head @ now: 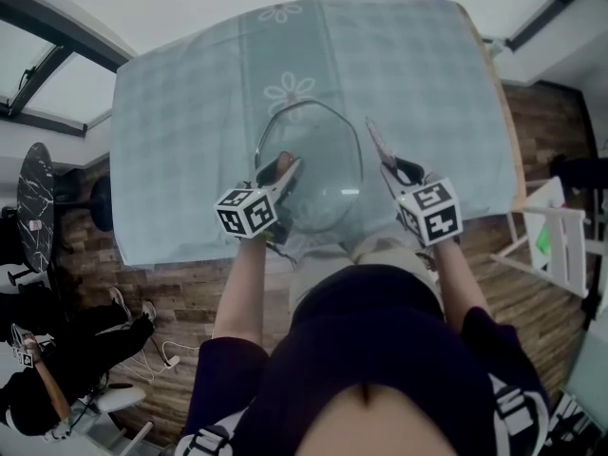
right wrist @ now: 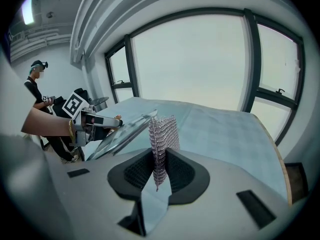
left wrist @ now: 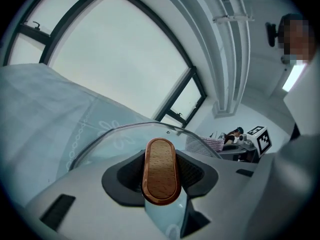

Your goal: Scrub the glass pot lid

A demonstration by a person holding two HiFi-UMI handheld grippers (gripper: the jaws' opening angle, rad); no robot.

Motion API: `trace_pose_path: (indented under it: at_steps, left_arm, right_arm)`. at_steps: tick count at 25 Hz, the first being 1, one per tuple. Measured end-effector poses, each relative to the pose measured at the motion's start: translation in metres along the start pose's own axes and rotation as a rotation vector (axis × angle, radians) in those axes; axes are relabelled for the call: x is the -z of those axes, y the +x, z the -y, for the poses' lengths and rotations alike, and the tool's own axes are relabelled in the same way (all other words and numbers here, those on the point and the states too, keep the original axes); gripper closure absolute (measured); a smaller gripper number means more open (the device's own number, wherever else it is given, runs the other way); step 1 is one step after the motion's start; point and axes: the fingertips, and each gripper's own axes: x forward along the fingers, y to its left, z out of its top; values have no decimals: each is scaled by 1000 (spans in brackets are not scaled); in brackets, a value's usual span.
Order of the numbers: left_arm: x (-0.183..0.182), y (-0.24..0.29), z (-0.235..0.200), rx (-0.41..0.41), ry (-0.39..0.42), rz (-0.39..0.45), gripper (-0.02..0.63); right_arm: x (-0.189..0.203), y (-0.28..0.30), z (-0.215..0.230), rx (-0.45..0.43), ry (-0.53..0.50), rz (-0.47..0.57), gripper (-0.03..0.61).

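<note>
The glass pot lid (head: pixel 318 174) hangs tilted above the table, held by its wooden handle (left wrist: pixel 161 171). My left gripper (head: pixel 282 169) is shut on that handle, and the lid's metal rim (left wrist: pixel 125 129) arcs beyond the jaws. My right gripper (head: pixel 388 164) is shut on a silvery mesh scrubbing cloth (right wrist: pixel 162 134), which stands up from between its jaws. The cloth (head: pixel 377 141) is right beside the lid's right edge; I cannot tell whether they touch. In the right gripper view the lid (right wrist: pixel 122 134) and the left gripper (right wrist: pixel 92 121) are at the left.
The table wears a pale blue-green checked cloth (head: pixel 190 112) with flower prints; its wooden edge (head: pixel 503 112) shows at the right. A white chair (head: pixel 556 240) stands right of the table, a black round table (head: pixel 36 198) to the left. A person (head: pixel 47 388) sits at the lower left.
</note>
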Motion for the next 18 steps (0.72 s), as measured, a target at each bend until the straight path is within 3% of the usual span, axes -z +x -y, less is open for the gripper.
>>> trace_pose_path:
  at_steps: [6,18]
  left_arm:
    - [-8,-20,1,133,-60,32,448]
    - [-15,-50,-7,281,-137,74,448]
  right_arm:
    - [-5,-5,-18,12,20,4,501]
    - [-24,-5,-45,26,28,65,500]
